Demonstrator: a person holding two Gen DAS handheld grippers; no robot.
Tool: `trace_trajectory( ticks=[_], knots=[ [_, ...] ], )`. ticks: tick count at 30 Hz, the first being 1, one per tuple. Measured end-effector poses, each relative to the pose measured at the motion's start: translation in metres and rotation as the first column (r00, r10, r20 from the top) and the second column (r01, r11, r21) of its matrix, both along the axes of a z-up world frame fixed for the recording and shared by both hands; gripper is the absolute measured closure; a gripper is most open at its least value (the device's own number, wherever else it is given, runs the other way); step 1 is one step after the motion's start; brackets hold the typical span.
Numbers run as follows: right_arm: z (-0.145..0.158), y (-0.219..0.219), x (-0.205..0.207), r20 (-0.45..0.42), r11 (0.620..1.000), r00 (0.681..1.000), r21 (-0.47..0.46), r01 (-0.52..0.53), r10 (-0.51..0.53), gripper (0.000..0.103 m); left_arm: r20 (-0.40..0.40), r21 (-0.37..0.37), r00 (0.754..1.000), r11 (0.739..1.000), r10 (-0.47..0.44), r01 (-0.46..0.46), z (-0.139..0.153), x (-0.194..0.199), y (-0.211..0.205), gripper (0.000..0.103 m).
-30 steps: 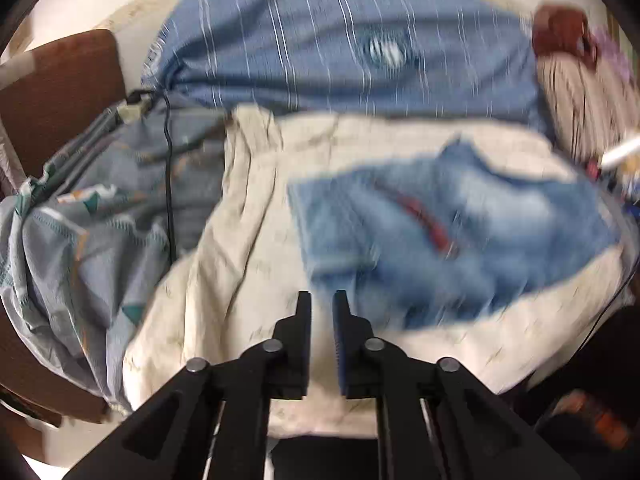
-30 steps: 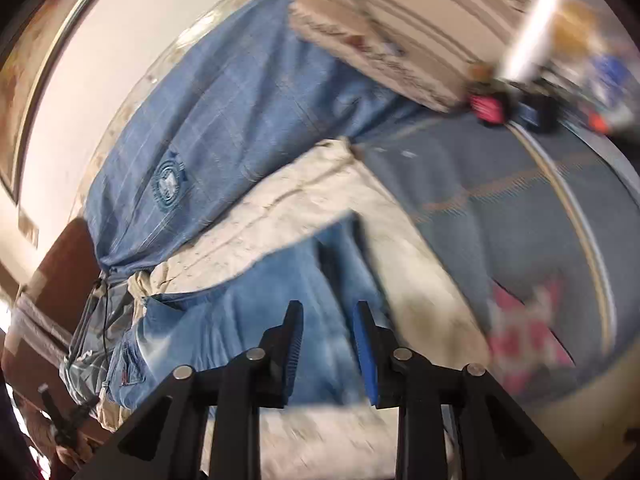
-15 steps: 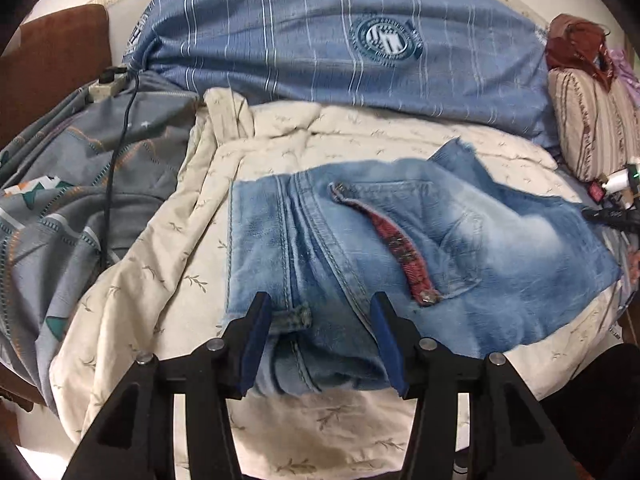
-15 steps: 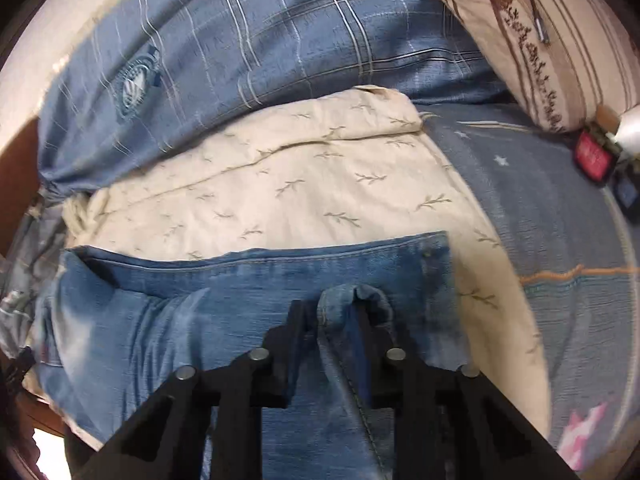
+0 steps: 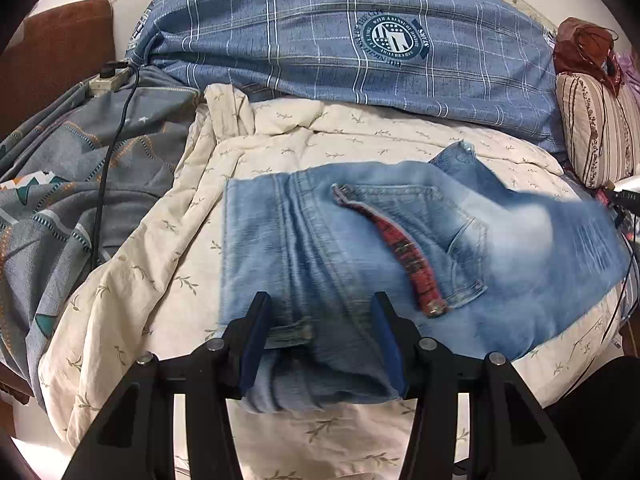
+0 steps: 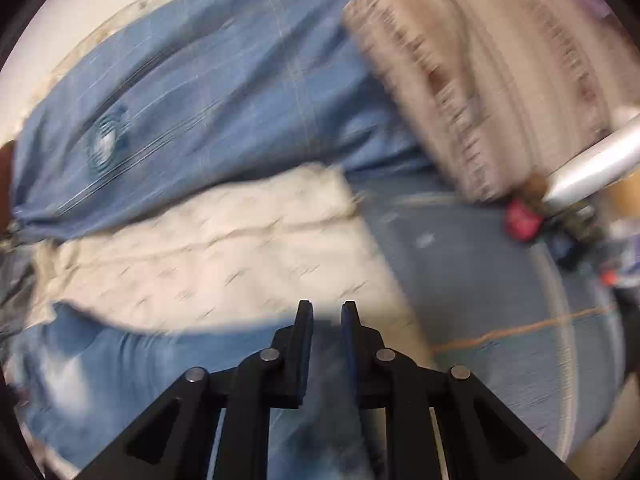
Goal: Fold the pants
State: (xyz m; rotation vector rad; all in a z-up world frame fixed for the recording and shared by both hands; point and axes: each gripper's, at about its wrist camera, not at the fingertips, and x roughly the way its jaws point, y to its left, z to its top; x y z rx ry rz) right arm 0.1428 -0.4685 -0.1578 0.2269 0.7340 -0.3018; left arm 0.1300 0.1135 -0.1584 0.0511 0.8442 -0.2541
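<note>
At the far left, a grey patterned bedsheet [image 5: 80, 184] lies crumpled on the bed, with a black cable [image 5: 110, 168] running over it from a white power strip [image 5: 108, 80]. To its right lies a cream quilt with a small leaf print [image 5: 168, 264], and behind it a blue checked duvet with a round emblem [image 5: 320, 48]. The light blue denim pants [image 5: 360, 240] lie spread on the cream quilt, with a red plaid lining strip [image 5: 408, 256] showing beside the back pocket. The left gripper [image 5: 322, 344] is at the near edge of the pants; its jaws have just opened to a middle width, and the waistband with a belt loop lies between them, but I cannot tell if the pads touch it. At the far right stands a beige striped pillow [image 5: 600, 128]. In the right wrist view, which is blurred, the right gripper [image 6: 326, 344] has its jaws narrow and pinches a fold of the denim above the quilt.
</note>
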Motion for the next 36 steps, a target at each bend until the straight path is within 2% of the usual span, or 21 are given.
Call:
trace_trajectory(
  ticks=[1, 3, 6, 10, 12, 14, 17, 18, 19, 20, 24, 25, 27, 31, 33, 34, 36],
  knots=[
    [0.004, -0.01, -0.003, 0.032, 0.999, 0.999, 0.017, 0.035, -0.036, 0.088, 0.004, 0.002, 1.0, 1.0, -0.003, 0.003, 0.001, 0.0, -0.002, 0.051],
    [0.003, -0.027, -0.005, 0.06, 0.992, 0.996, 0.109, 0.063, -0.07, 0.088, 0.01, 0.016, 1.0, 1.0, -0.004, 0.004, 0.0, -0.001, -0.007, 0.05],
    [0.001, -0.029, -0.017, 0.11, 0.968, 0.994, 0.247, -0.049, 0.023, 0.087, 0.015, 0.018, 1.0, 1.0, 0.0, 0.0, -0.003, -0.002, -0.009, 0.05],
    [-0.008, 0.014, -0.038, 0.073, 0.953, 0.981, 0.234, -0.191, 0.179, 0.087, 0.027, 0.025, 1.0, 1.0, -0.008, 0.008, -0.004, -0.003, -0.012, 0.048],
    [-0.019, 0.034, -0.048, 0.025, 0.953, 0.976, 0.211, -0.217, 0.217, 0.087, 0.024, 0.014, 1.0, 1.0, -0.014, 0.013, -0.005, -0.001, -0.013, 0.045],
    [-0.036, 0.039, -0.056, -0.036, 0.957, 0.978, 0.218, -0.194, 0.206, 0.087, 0.009, 0.017, 1.0, 1.0, -0.019, 0.019, -0.009, 0.002, -0.014, 0.04],
    [-0.068, 0.029, -0.065, -0.169, 0.971, 0.979, 0.228, -0.076, 0.117, 0.086, -0.012, 0.056, 1.0, 0.998, -0.024, 0.025, -0.02, 0.008, -0.021, 0.036],
    [-0.076, 0.026, -0.07, -0.172, 0.964, 0.981, 0.263, -0.045, 0.092, 0.086, -0.013, 0.075, 1.0, 0.997, -0.022, 0.023, -0.023, 0.01, -0.023, 0.033],
    [-0.079, 0.024, -0.079, -0.123, 0.954, 0.991, 0.298, -0.008, 0.047, 0.086, -0.013, 0.096, 1.0, 0.995, -0.017, 0.018, -0.025, 0.012, -0.024, 0.031],
    [-0.08, 0.025, -0.083, -0.112, 0.951, 0.994, 0.309, 0.019, 0.016, 0.086, -0.02, 0.123, 1.0, 0.992, -0.009, 0.012, -0.028, 0.015, -0.027, 0.028],
    [-0.071, 0.055, -0.097, -0.148, 0.978, 0.988, 0.194, 0.082, -0.053, 0.086, -0.116, 0.218, 0.993, 0.976, 0.037, -0.011, -0.032, 0.037, -0.032, 0.011],
    [-0.063, 0.064, -0.11, -0.099, 0.98, 0.992, 0.172, 0.099, -0.083, 0.086, -0.143, 0.224, 0.989, 0.974, 0.047, -0.014, -0.031, 0.042, -0.032, 0.01],
    [-0.053, 0.071, -0.134, 0.011, 0.969, 0.992, 0.213, 0.123, -0.128, 0.086, -0.165, 0.246, 0.985, 0.969, 0.051, -0.009, -0.027, 0.044, -0.033, 0.01],
    [-0.037, 0.087, -0.186, 0.176, 0.94, 0.968, 0.323, 0.113, -0.177, 0.085, -0.088, 0.309, 0.993, 0.95, 0.077, -0.046, -0.004, 0.028, -0.043, 0.011],
    [-0.029, 0.098, -0.197, 0.201, 0.945, 0.972, 0.324, 0.053, -0.124, 0.085, -0.036, 0.292, 0.995, 0.953, 0.095, -0.08, 0.013, 0.015, -0.048, 0.012],
    [-0.024, 0.104, -0.203, 0.197, 0.954, 0.976, 0.298, 0.027, -0.09, 0.085, -0.017, 0.261, 0.995, 0.961, 0.094, -0.086, 0.023, 0.008, -0.051, 0.012],
    [-0.014, 0.113, -0.208, 0.18, 0.964, 0.983, 0.266, -0.009, -0.04, 0.085, -0.016, 0.201, 0.997, 0.977, 0.078, -0.074, 0.038, -0.003, -0.058, 0.012]
  ],
)
